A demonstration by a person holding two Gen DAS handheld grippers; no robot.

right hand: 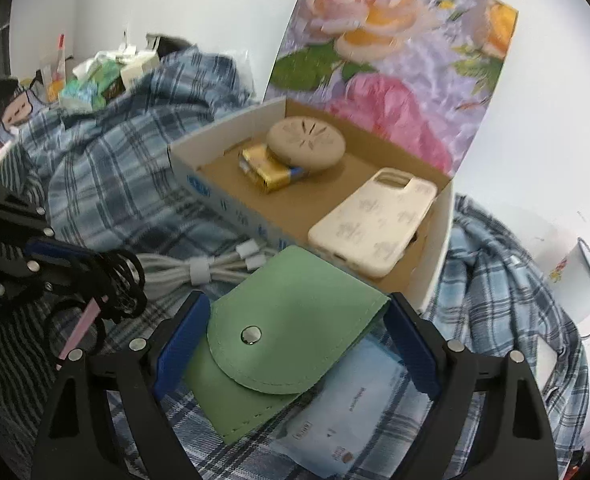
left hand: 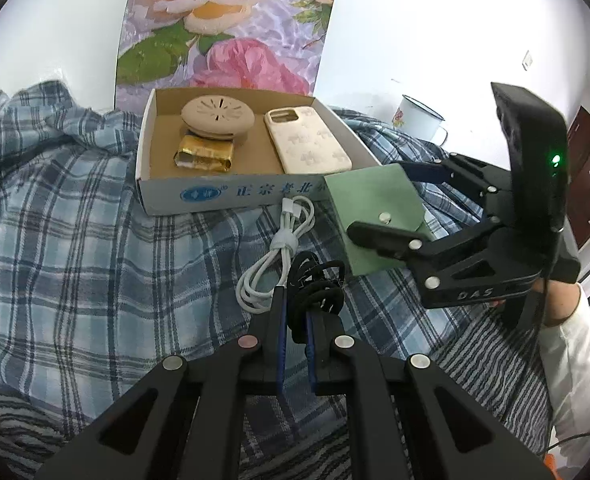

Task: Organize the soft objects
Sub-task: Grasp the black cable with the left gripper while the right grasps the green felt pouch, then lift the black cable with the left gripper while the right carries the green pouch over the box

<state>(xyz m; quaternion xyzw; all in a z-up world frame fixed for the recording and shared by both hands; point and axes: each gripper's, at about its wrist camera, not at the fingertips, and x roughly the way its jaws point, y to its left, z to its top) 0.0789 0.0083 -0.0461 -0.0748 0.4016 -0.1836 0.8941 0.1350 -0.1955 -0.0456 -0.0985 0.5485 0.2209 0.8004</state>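
Your left gripper (left hand: 295,312) is clamped tight on a bundle of black hair ties (left hand: 315,288), held just over the plaid blanket (left hand: 75,220); your right gripper (right hand: 295,332) has its blue pads (right hand: 179,344) against both edges of the green snap pouch (right hand: 291,320), so it's gripping that, right at the front of the cardboard box (right hand: 223,140); a coiled white cable (left hand: 271,256) lies between the two; inside the box sit a cream phone case (left hand: 307,140), a round beige disc (left hand: 217,116) and a gold packet (left hand: 203,156); a white enamel mug (left hand: 419,118) stands farther off to the right.
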